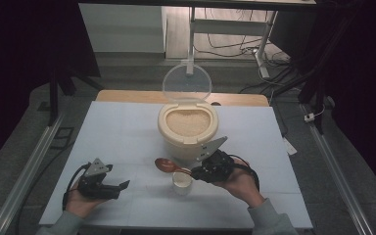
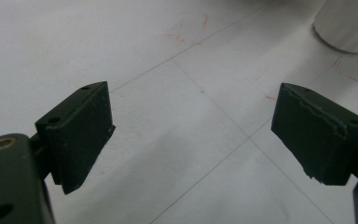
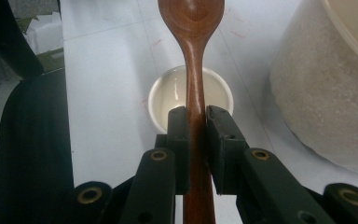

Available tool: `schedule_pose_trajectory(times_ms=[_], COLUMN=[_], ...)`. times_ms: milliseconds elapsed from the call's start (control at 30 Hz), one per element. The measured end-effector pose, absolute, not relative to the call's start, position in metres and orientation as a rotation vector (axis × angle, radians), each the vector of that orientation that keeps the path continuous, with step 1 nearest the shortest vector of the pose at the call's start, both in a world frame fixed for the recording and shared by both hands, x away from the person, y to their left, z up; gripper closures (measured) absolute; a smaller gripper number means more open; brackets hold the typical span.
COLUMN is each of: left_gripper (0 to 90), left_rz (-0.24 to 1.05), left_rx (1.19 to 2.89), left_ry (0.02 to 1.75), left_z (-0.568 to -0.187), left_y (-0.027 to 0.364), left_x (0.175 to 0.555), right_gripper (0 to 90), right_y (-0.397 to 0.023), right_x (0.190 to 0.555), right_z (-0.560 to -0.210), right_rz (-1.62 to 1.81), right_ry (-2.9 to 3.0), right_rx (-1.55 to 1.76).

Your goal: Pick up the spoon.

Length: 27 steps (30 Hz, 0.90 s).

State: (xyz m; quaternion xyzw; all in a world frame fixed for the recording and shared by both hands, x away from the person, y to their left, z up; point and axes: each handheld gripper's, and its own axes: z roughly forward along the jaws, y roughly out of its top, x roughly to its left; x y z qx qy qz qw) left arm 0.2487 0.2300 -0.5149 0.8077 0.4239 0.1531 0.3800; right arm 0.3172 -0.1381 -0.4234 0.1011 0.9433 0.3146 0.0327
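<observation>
Table cover [image 1: 127, 132] is pale blue-white with thin grid lines and little red marks. Rice bin [image 1: 188, 128] is cream, clear lid, off-white grains. Spoon [image 3: 196, 56] is reddish-brown wood, cup [image 3: 168, 95] at 6 o'clock of the bin is cream-white, both grippers' jaws black.

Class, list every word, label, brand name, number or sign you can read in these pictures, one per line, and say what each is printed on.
No readable text in any view.
Faint red pen marks on the white table sheet: short strokes, not letters or numbers.
Rice container, its clear lid, small cup, wooden spoon: no label or print visible.
</observation>
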Motion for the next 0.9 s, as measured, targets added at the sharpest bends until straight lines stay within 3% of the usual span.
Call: schedule_pose_trajectory(times_ms=[433, 900], left_gripper=[15.0, 18.5], left_rz=[0.385, 0.382], left_rx=[2.113, 2.223], left_ry=[0.799, 0.630], left_z=[-0.453, -0.421], left_y=[0.175, 0.128], left_x=[0.246, 0.256], right_gripper=[79.9, 79.9], right_y=[-0.135, -0.126], right_x=[0.316, 0.312], right_z=[-0.423, -0.425], right_rz=[0.962, 0.945], right_ry=[2.889, 2.901], right_rx=[0.298, 0.247])
